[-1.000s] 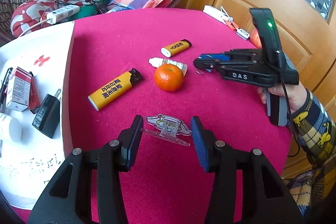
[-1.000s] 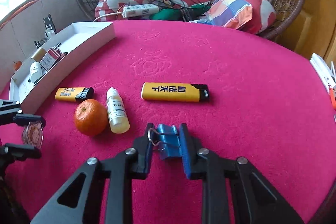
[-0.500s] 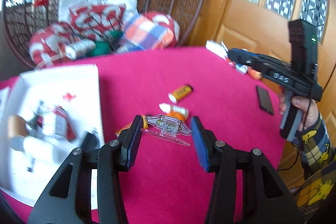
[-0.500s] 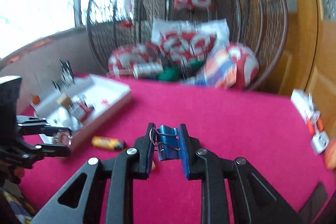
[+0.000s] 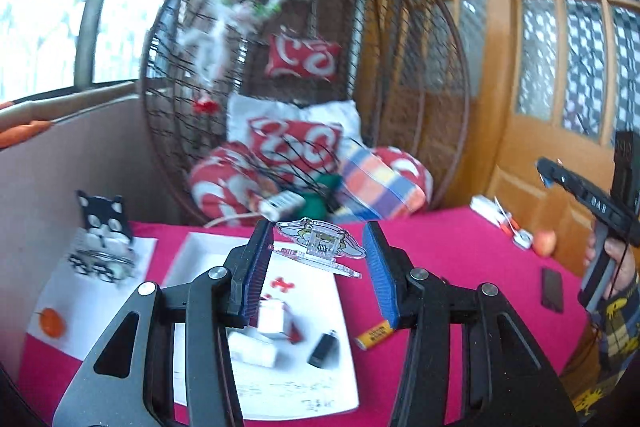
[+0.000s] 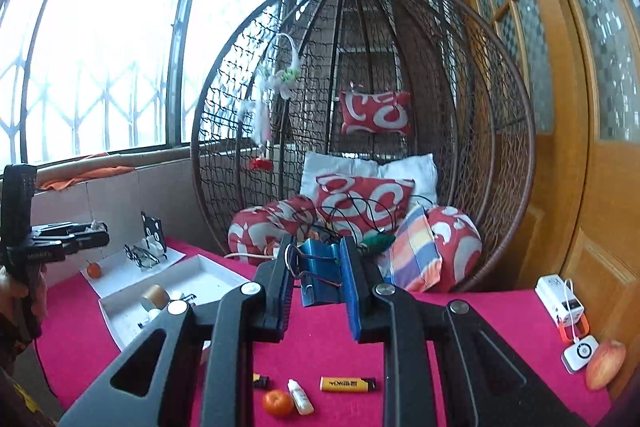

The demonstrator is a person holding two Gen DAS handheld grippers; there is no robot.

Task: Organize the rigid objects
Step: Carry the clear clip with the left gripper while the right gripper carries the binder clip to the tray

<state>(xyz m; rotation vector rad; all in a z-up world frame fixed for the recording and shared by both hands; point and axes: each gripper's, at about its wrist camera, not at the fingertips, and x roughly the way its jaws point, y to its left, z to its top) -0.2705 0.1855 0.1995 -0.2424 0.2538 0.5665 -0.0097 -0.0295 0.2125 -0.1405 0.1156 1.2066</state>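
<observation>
Here the left gripper holds a clear cartoon clip between its blue pads, lifted off the red table; the white tray lies below and just ahead of its fingers, with a yellow lighter under the right finger, beside the tray. The right gripper is clamped on a blue binder clip, also raised. Below its fingers lie an orange, a dropper bottle and another lighter, with the tray to its left.
</observation>
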